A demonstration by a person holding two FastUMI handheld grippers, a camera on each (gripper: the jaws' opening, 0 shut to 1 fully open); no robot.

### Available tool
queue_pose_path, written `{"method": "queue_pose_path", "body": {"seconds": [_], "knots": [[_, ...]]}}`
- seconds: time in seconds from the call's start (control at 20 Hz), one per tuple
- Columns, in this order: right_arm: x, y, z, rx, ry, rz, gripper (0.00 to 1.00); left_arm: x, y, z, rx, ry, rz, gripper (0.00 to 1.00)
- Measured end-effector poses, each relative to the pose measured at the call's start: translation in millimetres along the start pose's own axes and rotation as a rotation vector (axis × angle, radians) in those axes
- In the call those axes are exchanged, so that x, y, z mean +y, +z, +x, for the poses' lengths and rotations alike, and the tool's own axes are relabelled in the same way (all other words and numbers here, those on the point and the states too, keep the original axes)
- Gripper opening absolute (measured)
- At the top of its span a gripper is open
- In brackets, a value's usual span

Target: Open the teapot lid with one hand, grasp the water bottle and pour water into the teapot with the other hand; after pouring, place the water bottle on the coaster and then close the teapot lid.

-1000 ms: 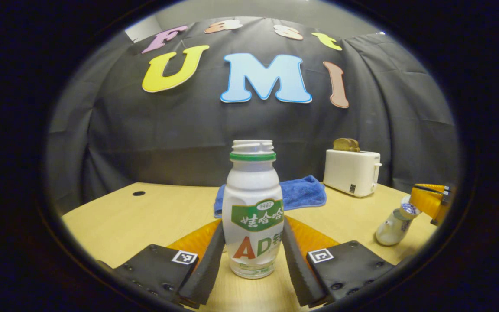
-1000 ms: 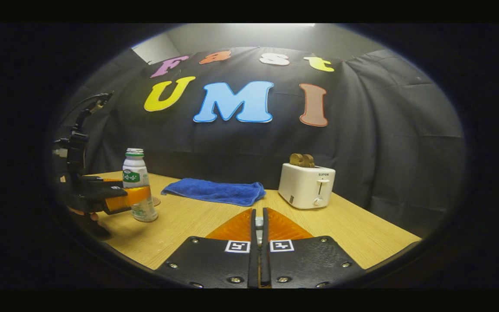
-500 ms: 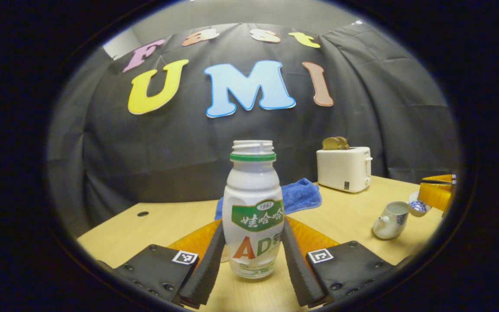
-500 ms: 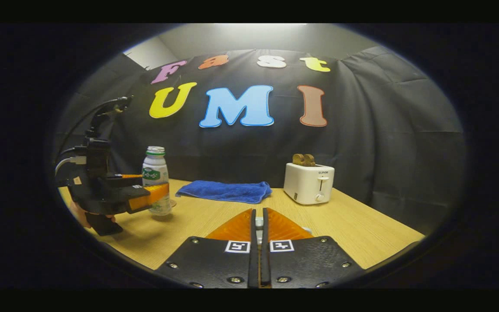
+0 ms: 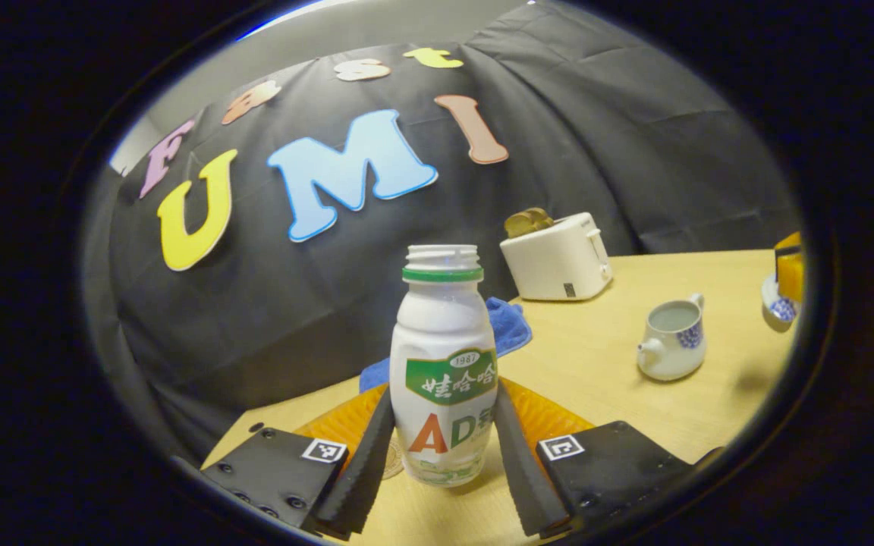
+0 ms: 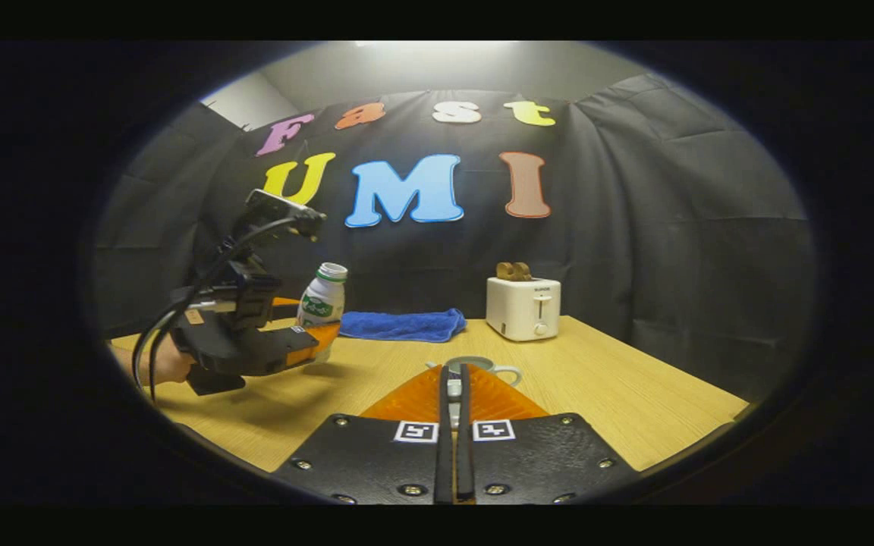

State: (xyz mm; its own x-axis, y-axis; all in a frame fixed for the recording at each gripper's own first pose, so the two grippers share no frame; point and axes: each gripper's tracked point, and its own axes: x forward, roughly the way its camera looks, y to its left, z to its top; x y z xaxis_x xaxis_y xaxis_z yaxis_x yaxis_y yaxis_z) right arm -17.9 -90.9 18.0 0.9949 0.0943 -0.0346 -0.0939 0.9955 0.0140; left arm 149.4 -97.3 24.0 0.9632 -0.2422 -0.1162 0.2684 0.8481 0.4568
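With the left gripper (image 5: 443,455) closed on the tilted, uncapped bottle (image 5: 443,364) above the bench (image 5: 634,394) and the right gripper's (image 6: 452,425) fingers pressed together on the lid (image 5: 780,303), further tilting short of the open teapot (image 5: 671,340) risked spillage.

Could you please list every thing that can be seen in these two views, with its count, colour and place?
bottle: one, white with a green collar, uncapped, between the left tool's fingers, tilted in the right gripper view
teapot: one, white with blue pattern, lid off, on the table's right part
lid: one, white and blue, at the right tool in the left gripper view
coaster: one, brownish, beside the bottle's base
towel: one, blue, at the back of the table
toaster: one, white, bread in its slots, right of the towel
table: one, light wood
hand: one, holding the left tool
left tool: shut on the bottle
right tool: fingers together
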Motion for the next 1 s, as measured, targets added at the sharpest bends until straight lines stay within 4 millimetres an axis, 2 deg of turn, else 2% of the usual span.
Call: {"method": "queue_pose_path", "body": {"seconds": [0.05, 0.1, 0.15, 0.2, 0.45, 0.75, 1.0], "knots": [[-3, -2, -4, 0.002, -0.005, 0.009, 0.02, -6, 4, 2, -0.004, -0.013, 0.034, 0.83], [-5, -4, -8, 0.006, -0.010, 0.015, 0.02, -12, 4, 6, -0.003, -0.024, 0.063, 0.77], [-5, -8, -12, 0.015, -0.008, 0.021, 0.02, -18, 6, 7, -0.004, -0.031, 0.090, 0.77], [-6, -12, -16, 0.026, -0.002, 0.032, 0.02, -21, 6, 9, -0.003, -0.035, 0.111, 0.83], [-13, -19, -38, 0.025, -0.028, 0.017, 0.02, -47, 13, 17, -0.003, -0.064, 0.307, 0.83], [-35, -31, -50, 0.046, -0.076, 0.054, 0.02, -78, 21, 22, -0.017, -0.124, 0.540, 0.83], [-48, -32, -53, 0.045, -0.103, 0.068, 0.02, -92, 22, 25, -0.007, -0.136, 0.680, 0.83]]}}
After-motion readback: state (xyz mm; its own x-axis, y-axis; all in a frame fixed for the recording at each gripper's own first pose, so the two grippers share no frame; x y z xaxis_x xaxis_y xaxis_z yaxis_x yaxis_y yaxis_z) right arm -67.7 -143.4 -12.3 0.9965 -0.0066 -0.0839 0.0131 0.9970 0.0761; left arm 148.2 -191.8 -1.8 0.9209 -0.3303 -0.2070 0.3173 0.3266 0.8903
